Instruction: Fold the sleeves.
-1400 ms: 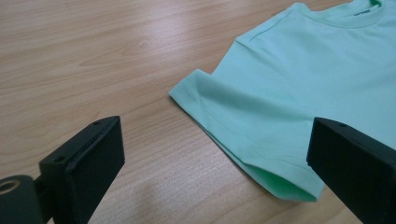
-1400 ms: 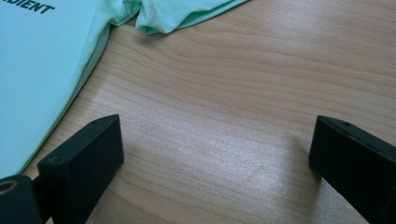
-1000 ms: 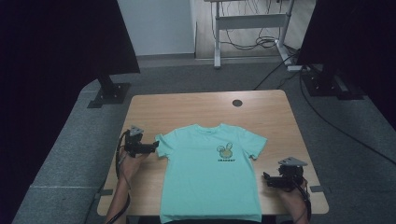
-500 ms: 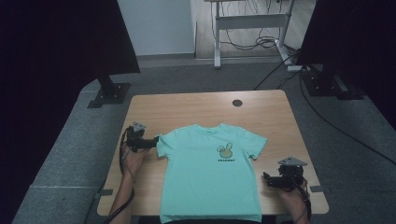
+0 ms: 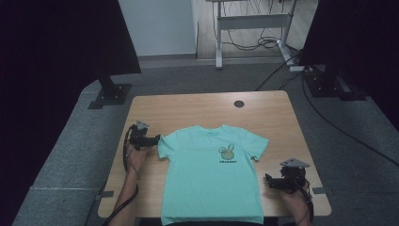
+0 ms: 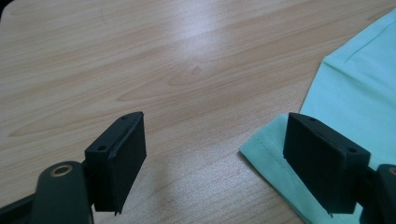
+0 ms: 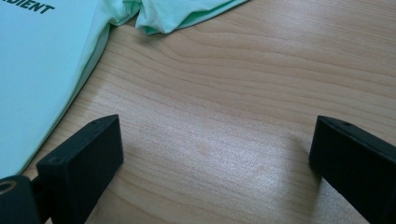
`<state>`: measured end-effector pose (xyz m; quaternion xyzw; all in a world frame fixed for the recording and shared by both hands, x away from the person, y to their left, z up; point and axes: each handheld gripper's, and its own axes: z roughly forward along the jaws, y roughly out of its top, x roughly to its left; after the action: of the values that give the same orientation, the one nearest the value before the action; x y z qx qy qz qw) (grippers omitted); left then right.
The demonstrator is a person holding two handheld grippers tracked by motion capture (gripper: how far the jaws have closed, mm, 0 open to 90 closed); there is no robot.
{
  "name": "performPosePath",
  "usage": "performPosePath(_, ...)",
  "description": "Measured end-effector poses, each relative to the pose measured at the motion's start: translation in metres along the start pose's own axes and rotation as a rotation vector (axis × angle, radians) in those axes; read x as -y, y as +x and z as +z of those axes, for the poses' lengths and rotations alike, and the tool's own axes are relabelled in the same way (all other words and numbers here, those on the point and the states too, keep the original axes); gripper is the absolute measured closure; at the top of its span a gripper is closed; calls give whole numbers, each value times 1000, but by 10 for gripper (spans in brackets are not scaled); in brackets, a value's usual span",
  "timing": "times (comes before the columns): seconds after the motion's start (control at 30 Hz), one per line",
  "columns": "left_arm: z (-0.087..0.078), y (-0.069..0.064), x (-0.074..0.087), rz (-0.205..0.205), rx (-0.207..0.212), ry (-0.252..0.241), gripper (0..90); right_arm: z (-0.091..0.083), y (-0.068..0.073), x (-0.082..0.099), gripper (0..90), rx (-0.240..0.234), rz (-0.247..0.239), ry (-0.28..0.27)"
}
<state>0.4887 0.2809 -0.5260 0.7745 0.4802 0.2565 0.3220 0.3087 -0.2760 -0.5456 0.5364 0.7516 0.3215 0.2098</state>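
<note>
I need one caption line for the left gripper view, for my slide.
Left gripper, jaws open and just closing, at the hem of the mint T-shirt sleeve on the wooden table.

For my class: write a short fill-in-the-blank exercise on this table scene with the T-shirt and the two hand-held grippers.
1. The mint-green cotton T-shirt lies spread flat on the light ____ table.
2. The left gripper sits at the shirt's ____, with its jaws apart.
3. The right gripper has only bare ____ between its jaws.
4. The small print on the shirt's chest is coloured ____.

Missing words: wooden; sleeve; table; yellow
</note>
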Motion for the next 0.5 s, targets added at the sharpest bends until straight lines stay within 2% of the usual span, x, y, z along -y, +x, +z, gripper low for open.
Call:
performPosePath(0.2,7,0,3,2,7,26,208,0,0,0,23,0,0,0)
performPosePath(0.33,9,4,5,-31,31,20,203,0,0,0,23,0,0,0)
performPosePath(0.43,9,7,6,-59,68,17,262,0,0,0,23,0,0,0)
performPosePath(0.5,8,7,7,-50,81,10,298,0,0,0,23,0,0,0)
